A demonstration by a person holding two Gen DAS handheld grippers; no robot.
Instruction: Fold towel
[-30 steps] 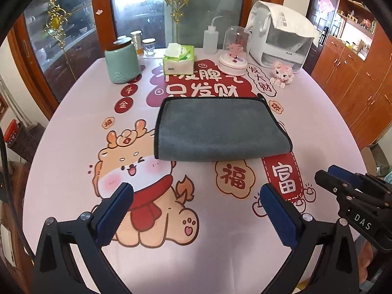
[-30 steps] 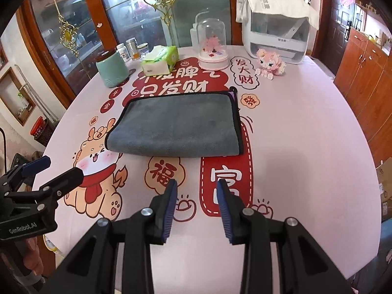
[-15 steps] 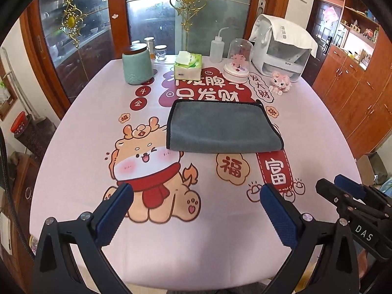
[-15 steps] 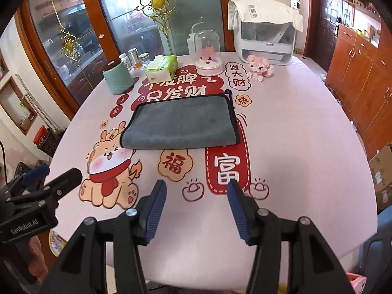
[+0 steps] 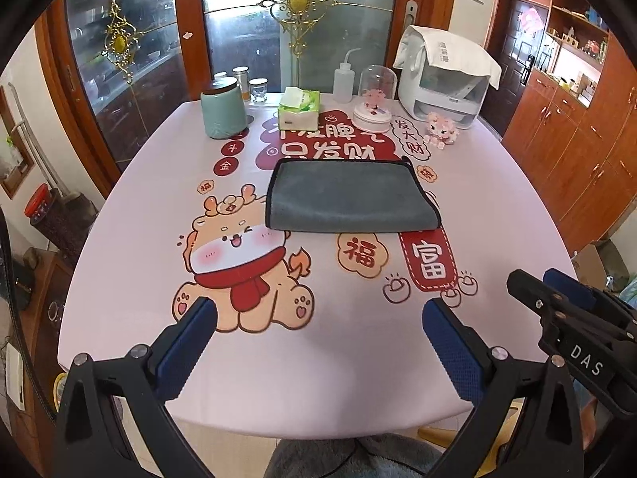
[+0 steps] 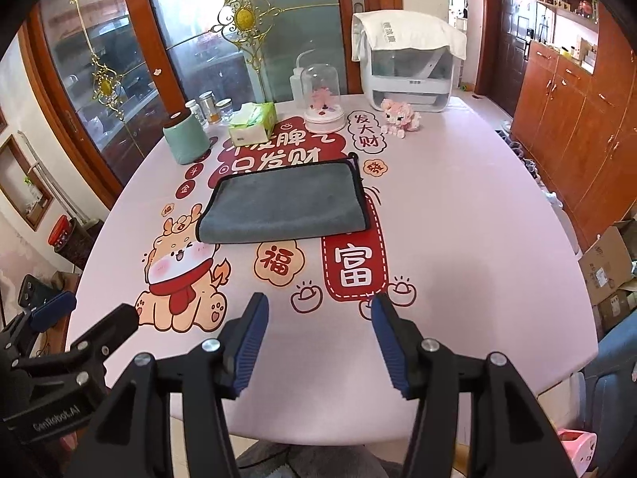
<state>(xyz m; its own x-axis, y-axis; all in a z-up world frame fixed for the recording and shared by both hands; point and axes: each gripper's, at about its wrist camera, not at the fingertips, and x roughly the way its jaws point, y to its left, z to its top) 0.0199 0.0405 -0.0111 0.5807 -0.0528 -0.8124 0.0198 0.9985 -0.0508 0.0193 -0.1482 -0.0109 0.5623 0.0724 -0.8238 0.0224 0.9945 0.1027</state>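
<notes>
Towel: the grey towel lies flat on the table, folded over with a dark trim along its edges; its near edge touches the printed cartoon dog's head.
Landmark: everything below is placed relative to the towel.
Left gripper: the left gripper hangs over the near edge of the table, well short of the towel, its blue-padded fingers spread wide and holding nothing.
Right gripper: the right gripper sits on the near side of the towel too, well apart from it, fingers parted with bare table between them.
Tissue pack: a green and white tissue pack stands behind the towel, near its far edge.
Green canister: a pale green canister with a dark lid stands behind and to the left of the towel.
Glass dome: a clear dome on a white base stands behind the towel; the pink thing inside may be a flower, too small to tell.
Pink toy: a small pink toy sits behind the towel's far right corner.
White box: a white box draped with a cloth stands farthest behind, on the right.
</notes>
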